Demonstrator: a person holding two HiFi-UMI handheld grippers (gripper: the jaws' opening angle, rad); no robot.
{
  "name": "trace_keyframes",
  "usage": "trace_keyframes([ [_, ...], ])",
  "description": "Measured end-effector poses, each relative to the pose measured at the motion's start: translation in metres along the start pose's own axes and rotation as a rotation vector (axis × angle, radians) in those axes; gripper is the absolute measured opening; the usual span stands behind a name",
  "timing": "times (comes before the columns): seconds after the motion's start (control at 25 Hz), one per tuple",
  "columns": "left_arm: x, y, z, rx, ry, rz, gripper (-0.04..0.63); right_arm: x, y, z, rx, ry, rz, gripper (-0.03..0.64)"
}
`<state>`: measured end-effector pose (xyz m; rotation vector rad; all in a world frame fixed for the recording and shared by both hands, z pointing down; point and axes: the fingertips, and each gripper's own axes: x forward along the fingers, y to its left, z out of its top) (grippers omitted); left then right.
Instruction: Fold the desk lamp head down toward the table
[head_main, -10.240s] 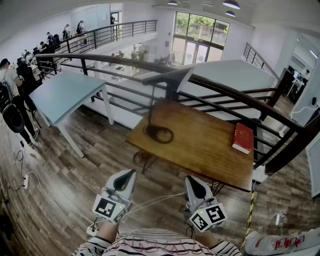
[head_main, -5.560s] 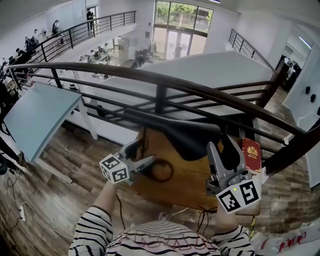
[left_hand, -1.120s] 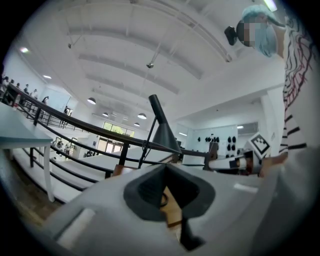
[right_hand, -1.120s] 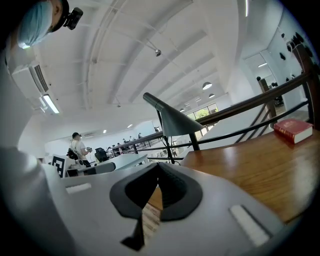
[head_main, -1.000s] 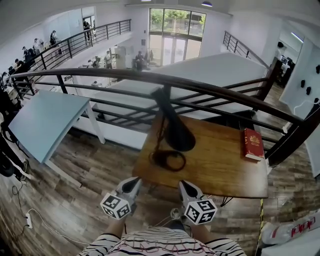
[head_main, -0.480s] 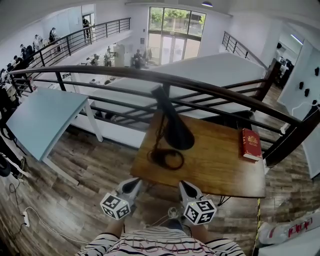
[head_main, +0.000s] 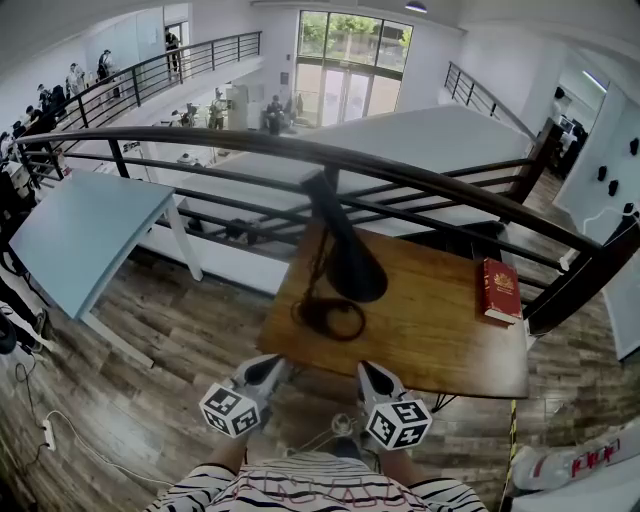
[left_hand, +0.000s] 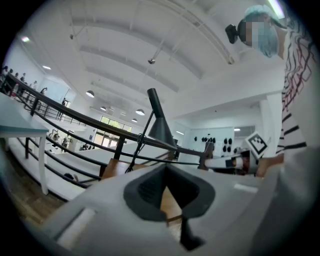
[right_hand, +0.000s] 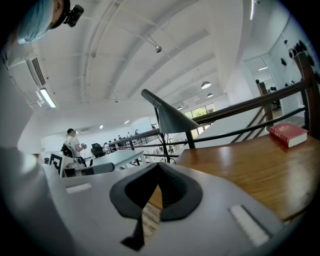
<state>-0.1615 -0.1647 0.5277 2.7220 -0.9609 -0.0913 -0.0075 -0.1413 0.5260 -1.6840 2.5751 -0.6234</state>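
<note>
The black desk lamp (head_main: 343, 250) stands on the left part of the wooden table (head_main: 430, 335). Its cone head tilts steeply down over its ring base (head_main: 328, 318). In the left gripper view the lamp head (left_hand: 160, 129) shows beyond the jaws. In the right gripper view the lamp head (right_hand: 172, 120) shows the same way. My left gripper (head_main: 274, 364) and right gripper (head_main: 369, 372) hover side by side just off the table's near edge, well short of the lamp. Both are shut with nothing between the jaws. The left gripper (left_hand: 167, 169) and right gripper (right_hand: 159, 167) point roughly level toward the table.
A red book (head_main: 499, 291) lies at the table's right end by the dark railing (head_main: 420, 178) that runs behind the table. A pale blue table (head_main: 85, 235) stands to the left on the wood floor. White cables (head_main: 320, 435) trail below the grippers.
The lamp head, once level over the table, now tilts down. Both grippers have drawn back from the lamp to the table's near edge. In the last second nothing moved.
</note>
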Motion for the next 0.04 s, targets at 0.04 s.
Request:
trace_keyframes([
  [0.04, 0.0034, -0.0001, 0.0001, 0.0, 0.001, 0.001, 0.002, 0.0005, -0.0029, 0.0012, 0.001, 0.0, 0.0, 0.0],
])
